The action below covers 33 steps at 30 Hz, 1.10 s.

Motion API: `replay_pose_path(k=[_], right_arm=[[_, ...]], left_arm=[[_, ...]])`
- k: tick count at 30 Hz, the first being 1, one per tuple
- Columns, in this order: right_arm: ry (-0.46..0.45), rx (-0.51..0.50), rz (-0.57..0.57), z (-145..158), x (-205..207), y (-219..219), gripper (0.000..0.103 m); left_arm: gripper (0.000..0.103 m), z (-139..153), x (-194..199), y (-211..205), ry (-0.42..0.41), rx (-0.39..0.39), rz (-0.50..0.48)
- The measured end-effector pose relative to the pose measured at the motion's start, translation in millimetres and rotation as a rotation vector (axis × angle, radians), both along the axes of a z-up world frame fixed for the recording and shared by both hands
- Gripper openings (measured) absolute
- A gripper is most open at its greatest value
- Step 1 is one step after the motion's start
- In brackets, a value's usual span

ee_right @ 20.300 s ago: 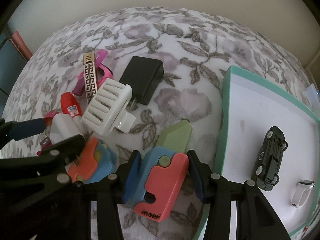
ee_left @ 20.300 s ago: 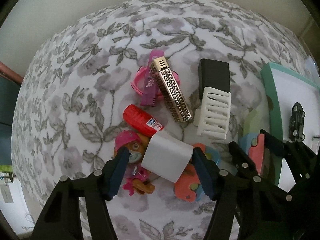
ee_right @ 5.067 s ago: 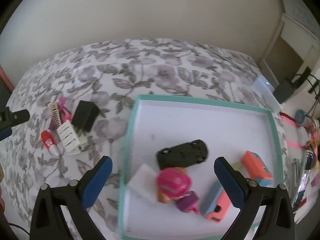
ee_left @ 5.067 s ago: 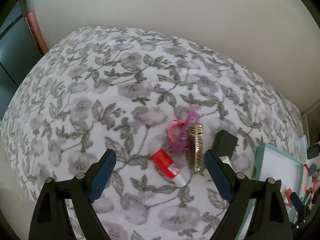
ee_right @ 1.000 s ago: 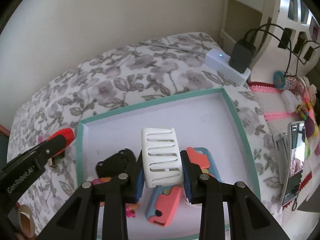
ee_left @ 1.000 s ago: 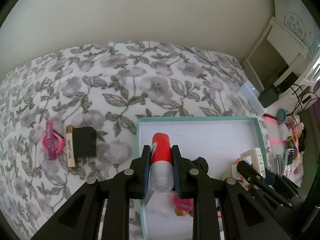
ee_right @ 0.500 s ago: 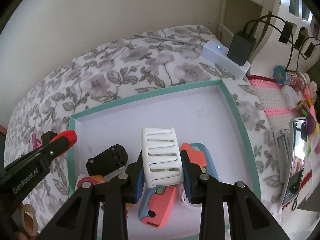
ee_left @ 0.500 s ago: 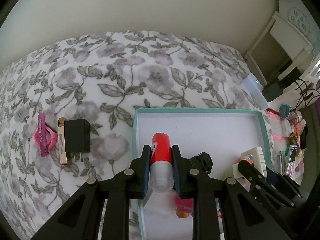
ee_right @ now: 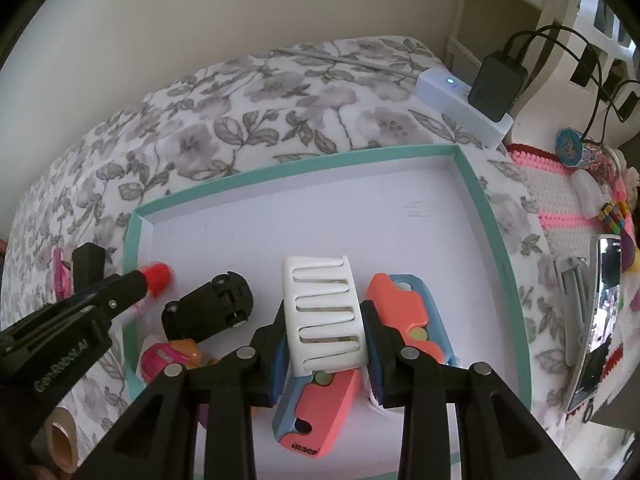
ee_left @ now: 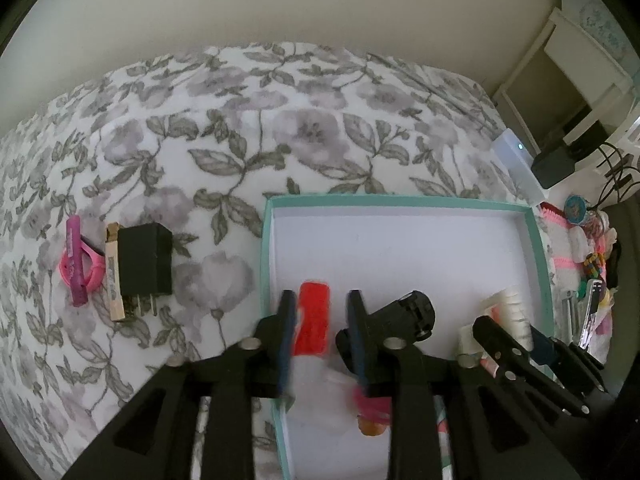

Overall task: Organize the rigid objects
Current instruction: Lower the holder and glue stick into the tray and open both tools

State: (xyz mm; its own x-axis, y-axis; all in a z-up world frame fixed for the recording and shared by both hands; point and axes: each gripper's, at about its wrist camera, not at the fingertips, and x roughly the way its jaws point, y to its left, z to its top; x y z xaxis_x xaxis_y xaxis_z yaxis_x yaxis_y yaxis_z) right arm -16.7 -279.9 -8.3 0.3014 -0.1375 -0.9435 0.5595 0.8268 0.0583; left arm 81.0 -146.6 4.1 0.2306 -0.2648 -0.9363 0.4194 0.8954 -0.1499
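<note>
Flowered bedspread carries the teal tray (ee_left: 536,240), where the left tool (ee_left: 320,312) has just spread its jaws off the red tube (ee_left: 314,320) — delivered, I judge — while the right tool (ee_right: 325,330) grips the white slotted clip (ee_right: 325,316) just above the tray floor.

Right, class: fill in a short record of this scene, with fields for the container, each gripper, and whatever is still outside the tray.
container: teal-rimmed white tray on floral cloth
left gripper: jaws just opened; red-capped glue tube between them, over the tray
right gripper: shut on white slotted plastic clip
already in tray: black toy car
still outside: black plug adapter, pink ring
</note>
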Motion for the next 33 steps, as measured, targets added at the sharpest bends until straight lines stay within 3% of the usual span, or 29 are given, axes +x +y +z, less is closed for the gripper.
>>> replay_pose_path(k=[1, 3, 4, 5, 9, 12, 15, 17, 20, 24, 33], right_arm=[[0.001, 0.0, -0.001, 0, 0, 0, 0.037], [-0.004, 0.009, 0.001, 3, 1, 1, 0.049], [-0.007, 0.01, 0.003, 4, 1, 1, 0.061], [-0.01, -0.001, 0.005, 6, 1, 2, 0.064], [-0.02, -0.035, 0.016, 16, 2, 4, 0.064], [-0.032, -0.046, 0.01, 22, 2, 4, 0.067], [-0.039, -0.059, 0.005, 26, 1, 3, 0.075], [-0.044, -0.068, 0.0, 28, 1, 3, 0.086], [-0.053, -0.07, 0.001, 30, 1, 3, 0.089], [-0.059, -0.079, 0.003, 32, 1, 4, 0.102], [-0.061, -0.093, 0.015, 32, 3, 8, 0.103]], left_arm=[[0.051, 2, 0, 1, -0.002, -0.001, 0.002], [0.052, 4, 1, 3, -0.004, -0.011, 0.007], [0.052, 6, 2, 4, -0.004, -0.012, 0.009], [0.052, 8, 2, 6, -0.007, -0.012, 0.013], [0.054, 18, 6, 15, -0.021, -0.018, 0.04], [0.067, 28, 10, 24, -0.05, -0.009, 0.068], [0.069, 37, 13, 35, -0.078, 0.0, 0.098], [0.074, 42, 15, 43, -0.094, 0.004, 0.119], [0.079, 48, 18, 55, -0.12, 0.009, 0.147], [0.091, 53, 23, 72, -0.16, 0.03, 0.192], [0.098, 50, 34, 116, -0.17, 0.064, 0.302]])
